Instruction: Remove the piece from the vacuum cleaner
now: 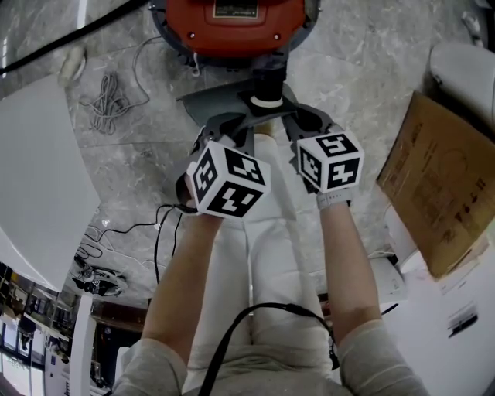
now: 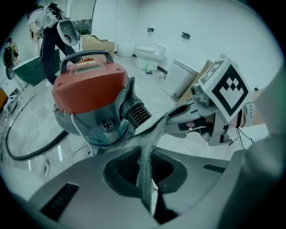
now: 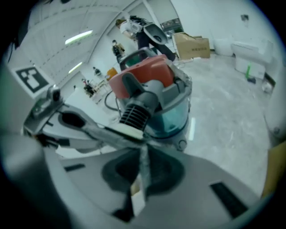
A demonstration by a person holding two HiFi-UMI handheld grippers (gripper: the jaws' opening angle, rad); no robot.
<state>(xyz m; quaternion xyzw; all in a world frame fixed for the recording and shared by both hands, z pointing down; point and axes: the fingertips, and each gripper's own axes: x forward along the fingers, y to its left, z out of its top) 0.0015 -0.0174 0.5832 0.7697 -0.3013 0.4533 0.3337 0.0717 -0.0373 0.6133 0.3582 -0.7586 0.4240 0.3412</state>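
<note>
The red-topped vacuum cleaner (image 1: 232, 23) stands on the marble floor ahead of me. A black ribbed piece (image 1: 267, 81) with a white ring (image 1: 267, 100) sticks out of its front. The same piece shows in the left gripper view (image 2: 136, 114) and in the right gripper view (image 3: 134, 114). My left gripper (image 1: 251, 116) and right gripper (image 1: 288, 114) meet tip to tip just under the white ring. Both are shut, and I see nothing between the jaws of either (image 2: 155, 130) (image 3: 144, 147). The vacuum (image 2: 87, 85) (image 3: 147, 78) fills the background of both gripper views.
A cardboard box (image 1: 437, 186) leans at the right. A white coiled cable (image 1: 104, 100) and a black hose (image 1: 69, 35) lie on the floor at the left, beside a white curved surface (image 1: 31, 170). White toilets (image 2: 149, 53) and a person (image 2: 49, 40) stand farther off.
</note>
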